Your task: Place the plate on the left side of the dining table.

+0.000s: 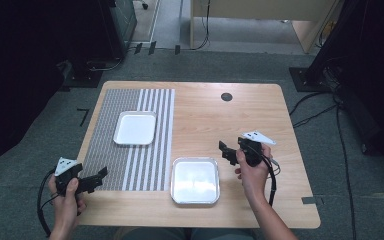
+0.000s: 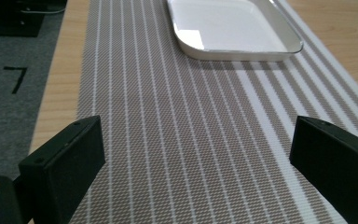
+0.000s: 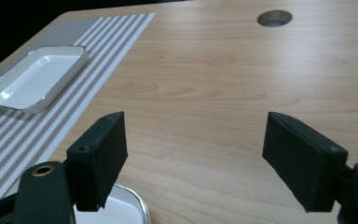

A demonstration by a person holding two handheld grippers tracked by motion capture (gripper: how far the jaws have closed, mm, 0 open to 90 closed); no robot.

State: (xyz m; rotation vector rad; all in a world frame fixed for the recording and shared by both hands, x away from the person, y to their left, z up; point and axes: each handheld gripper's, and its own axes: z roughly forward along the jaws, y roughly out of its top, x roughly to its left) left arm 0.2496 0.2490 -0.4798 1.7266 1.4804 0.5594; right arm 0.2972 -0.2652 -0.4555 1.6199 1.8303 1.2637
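The left gripper [image 1: 96,179] hovers low at the near left corner of the table [image 1: 260,120], held in the person's left hand [image 1: 66,199], forearm coming in from the near edge; its jaws stand wide apart with nothing between them, aimed right and far over the striped mat [image 1: 105,145]. In the left gripper view the mat [image 2: 182,140] runs on to the white tray [image 2: 233,28] at the far end. The right gripper [image 1: 226,151] is held at the right side by the right hand [image 1: 252,172], wrist bent, jaws pointing left; they too gape wide and grip nothing, poised just beyond the far right corner of the metal tray [image 1: 195,181], whose rim [image 3: 137,207] shows beneath the left jaw in the right gripper view. That tray sits near the front edge at the middle, just right of the mat and apart from the white tray [image 1: 135,128], which lies on the mat farther off and to the left. The table is pale wood with a round cable hole [image 1: 226,97] at its far side. Grey carpet [image 1: 45,125] surrounds it, with black tape marks [image 1: 83,115], cables [image 1: 345,150] at right, and a desk [image 1: 260,20] beyond. No readable writing shows.
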